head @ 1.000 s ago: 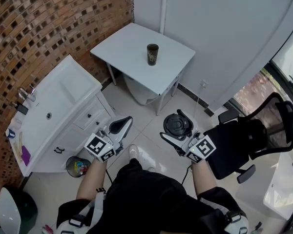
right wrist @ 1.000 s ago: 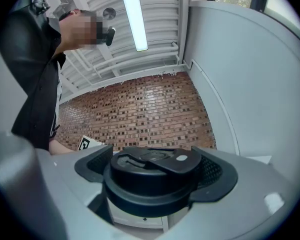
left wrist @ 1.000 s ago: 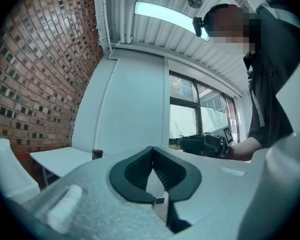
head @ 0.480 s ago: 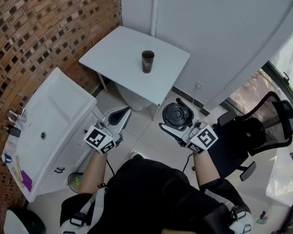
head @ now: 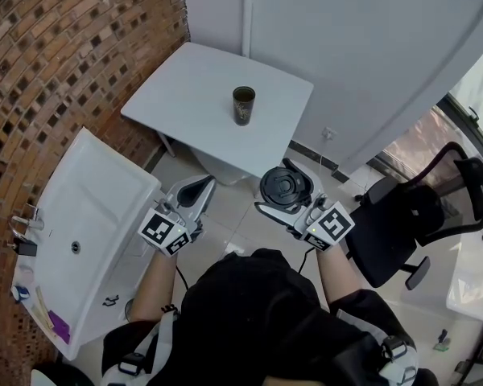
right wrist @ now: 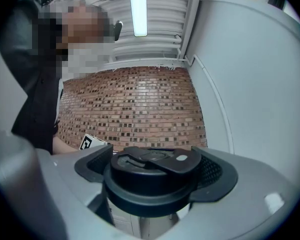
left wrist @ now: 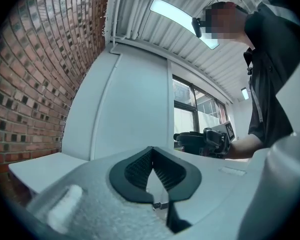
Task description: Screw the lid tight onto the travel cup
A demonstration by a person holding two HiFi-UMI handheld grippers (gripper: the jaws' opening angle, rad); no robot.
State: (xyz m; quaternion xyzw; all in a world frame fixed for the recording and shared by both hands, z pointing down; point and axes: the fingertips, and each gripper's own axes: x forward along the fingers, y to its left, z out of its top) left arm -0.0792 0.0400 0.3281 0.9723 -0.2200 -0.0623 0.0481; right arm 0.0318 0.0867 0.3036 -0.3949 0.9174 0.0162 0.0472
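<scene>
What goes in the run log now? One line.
left gripper: shut, empty | right gripper: shut on lid | travel cup: upright on white table, no lid on, apart from both grippers

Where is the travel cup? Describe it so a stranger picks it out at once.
Start at the white table beside the brick wall. The travel cup stands upright near the table's middle. It is the only thing on that table: a dark cylinder with an open top.
</scene>
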